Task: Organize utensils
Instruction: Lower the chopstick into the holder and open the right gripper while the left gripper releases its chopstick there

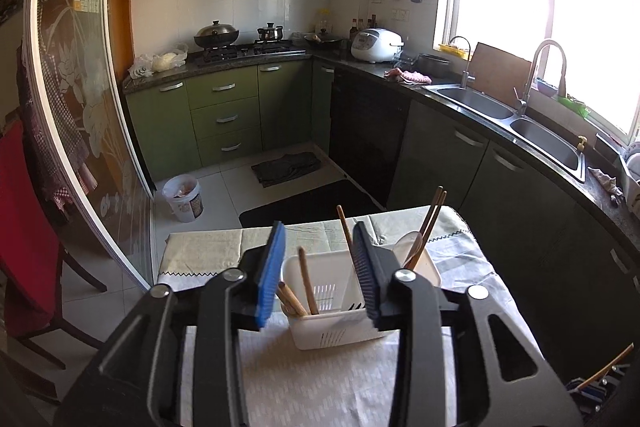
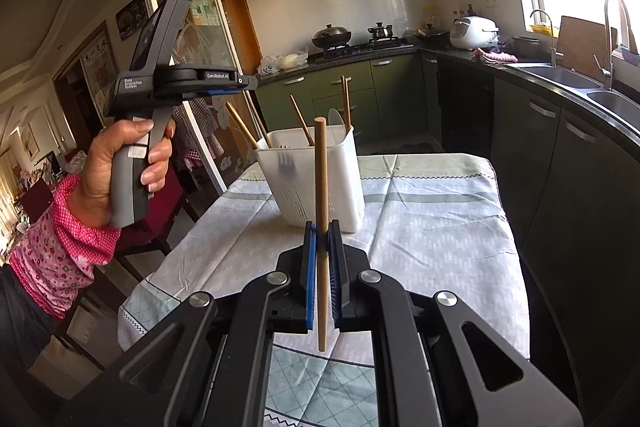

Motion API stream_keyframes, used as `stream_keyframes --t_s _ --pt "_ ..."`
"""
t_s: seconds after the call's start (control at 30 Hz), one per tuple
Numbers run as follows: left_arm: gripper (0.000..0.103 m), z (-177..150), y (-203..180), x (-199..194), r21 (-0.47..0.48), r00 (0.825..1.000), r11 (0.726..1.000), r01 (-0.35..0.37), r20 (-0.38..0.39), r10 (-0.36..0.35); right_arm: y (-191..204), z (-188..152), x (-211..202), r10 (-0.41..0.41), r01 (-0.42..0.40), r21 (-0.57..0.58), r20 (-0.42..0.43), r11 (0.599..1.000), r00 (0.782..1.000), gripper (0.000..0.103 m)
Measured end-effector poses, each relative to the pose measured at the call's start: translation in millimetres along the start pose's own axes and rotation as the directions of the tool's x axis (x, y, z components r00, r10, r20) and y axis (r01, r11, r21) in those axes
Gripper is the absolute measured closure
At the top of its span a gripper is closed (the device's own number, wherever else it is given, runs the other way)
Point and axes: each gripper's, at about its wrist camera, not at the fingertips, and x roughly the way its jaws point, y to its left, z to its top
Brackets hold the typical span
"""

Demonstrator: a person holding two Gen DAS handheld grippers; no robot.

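Only the right wrist view is showing the right gripper (image 2: 322, 239) clamping an upright wooden chopstick (image 2: 321, 187) between its blue pads just in front of the white utensil holder (image 2: 316, 183), along with the person's hand (image 2: 120, 163) in a pink sleeve (image 2: 68, 239) gripping the left gripper's handle beside the holder. The left wrist view is looking down between the left gripper (image 1: 318, 265), whose jaws are standing apart with nothing between them, into the holder, where chopsticks (image 1: 308, 283), a pale spoon (image 1: 408, 247) and dark fork tines are leaning in its compartments. The holder is sitting on the cloth-covered table (image 2: 432, 227), with green cabinets (image 1: 224, 119), a stove (image 1: 244, 51) and a double sink (image 1: 516, 123) lying beyond, and a red chair (image 1: 24, 227) at the left.
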Motion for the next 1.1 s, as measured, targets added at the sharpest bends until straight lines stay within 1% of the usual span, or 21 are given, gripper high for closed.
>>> stream_keyframes --t_s 0.07,0.13,0.17,0.2,0.3,0.4,0.5,0.57,0.63,0.67,0.73,0.83,0.93,1.03,1.1 --pt "0.057 -7 4 -13 -0.006 1.0 1.0 0.023 0.019 -0.023 5 15 -1 0.003 -0.003 -0.014 0.023 1.0 1.0 0.096" --pt "0.051 -17 8 -28 -0.004 0.998 0.999 0.048 0.042 -0.048 11 35 -2 0.001 0.001 -0.031 0.052 1.0 0.999 0.096" --pt "0.05 -23 11 -37 -0.004 0.997 0.998 0.058 0.059 -0.058 13 46 -2 0.002 0.001 -0.035 0.069 0.999 0.998 0.096" --pt "0.05 -30 13 -45 -0.003 0.995 0.998 0.067 0.075 -0.066 16 57 -2 0.006 -0.003 -0.039 0.089 0.999 0.996 0.096" --pt "0.042 -54 21 -72 -0.005 0.988 0.996 0.091 0.124 -0.089 23 93 -3 0.006 0.002 -0.046 0.164 0.999 0.986 0.096" --pt "0.04 -82 33 -96 -0.02 0.982 0.995 0.101 0.162 -0.096 28 127 2 -0.004 0.014 -0.041 0.236 0.999 0.972 0.096" --pt "0.037 -105 45 -113 -0.028 0.982 0.996 0.084 0.172 -0.078 30 152 19 -0.022 0.031 -0.03 0.263 0.999 0.964 0.096" --pt "0.033 -120 55 -121 -0.048 0.982 0.996 0.077 0.175 -0.068 30 164 39 -0.053 0.063 -0.03 0.26 0.998 0.964 0.096" --pt "0.026 -134 64 -129 -0.076 0.982 0.995 0.062 0.182 -0.047 29 167 60 -0.08 0.089 -0.028 0.238 0.996 0.968 0.096" --pt "0.024 -140 68 -133 -0.085 0.982 0.995 0.055 0.184 -0.039 26 167 71 -0.088 0.095 -0.022 0.216 0.995 0.972 0.096" --pt "0.018 -152 78 -138 -0.107 0.982 0.993 0.04 0.185 -0.019 21 166 94 -0.097 0.1 -0.013 0.176 0.995 0.98 0.096" --pt "0.01 -168 93 -144 -0.164 0.981 0.985 0.049 0.194 -0.016 16 156 121 -0.122 0.124 -0.009 0.132 0.992 0.984 0.096" --pt "0.007 -180 100 -149 -0.202 0.977 0.979 0.028 0.212 0.016 11 146 145 -0.14 0.142 -0.017 0.088 0.99 0.986 0.096" --pt "0.007 -189 100 -154 -0.207 0.972 0.978 -0.014 0.228 0.062 9 137 170 -0.151 0.152 -0.032 0.042 0.988 0.988 0.096" --pt "0.007 -194 98 -156 -0.205 0.97 0.978 -0.029 0.229 0.076 8 128 182 -0.154 0.154 -0.037 0.016 0.987 0.988 0.096"
